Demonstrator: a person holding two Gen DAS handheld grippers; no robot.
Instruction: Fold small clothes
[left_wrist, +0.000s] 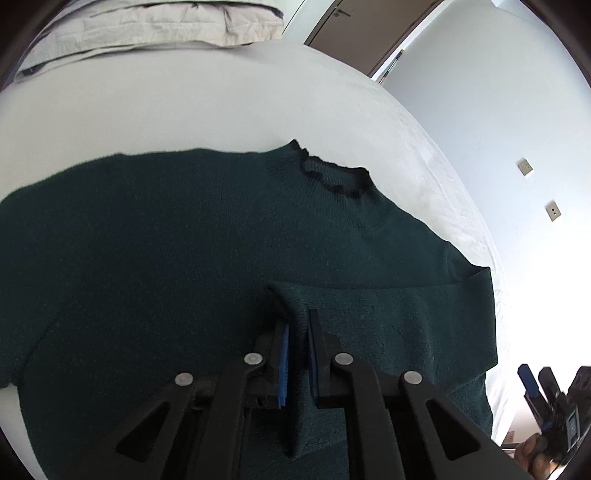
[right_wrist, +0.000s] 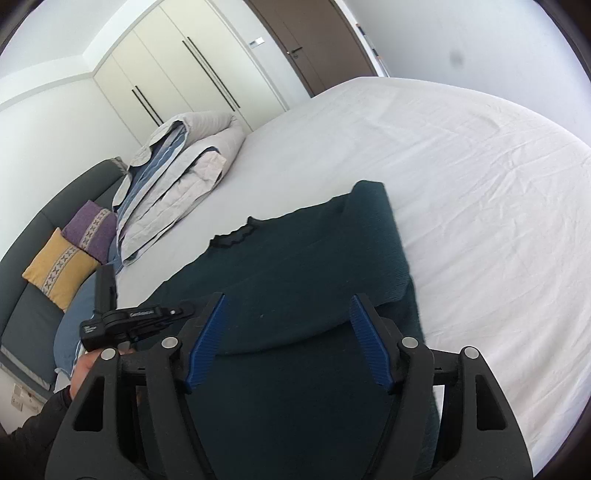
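A dark green knit sweater (left_wrist: 184, 240) lies flat on the white bed, its frilled collar (left_wrist: 332, 177) toward the far side. One sleeve (left_wrist: 388, 306) is folded across the body. My left gripper (left_wrist: 297, 321) is shut on the cuff end of that sleeve, low over the sweater. The sweater also shows in the right wrist view (right_wrist: 303, 266). My right gripper (right_wrist: 288, 306) is open and empty, held above the sweater's near part. The right gripper also shows at the left wrist view's lower right edge (left_wrist: 546, 391).
The white bed sheet (right_wrist: 480, 192) spreads wide to the right. A folded duvet (right_wrist: 177, 181) lies at the head end, with a yellow cushion (right_wrist: 59, 266) and a purple one (right_wrist: 90, 229) against a grey headboard. Wardrobe doors (right_wrist: 177, 74) and a brown door (right_wrist: 314, 40) stand behind.
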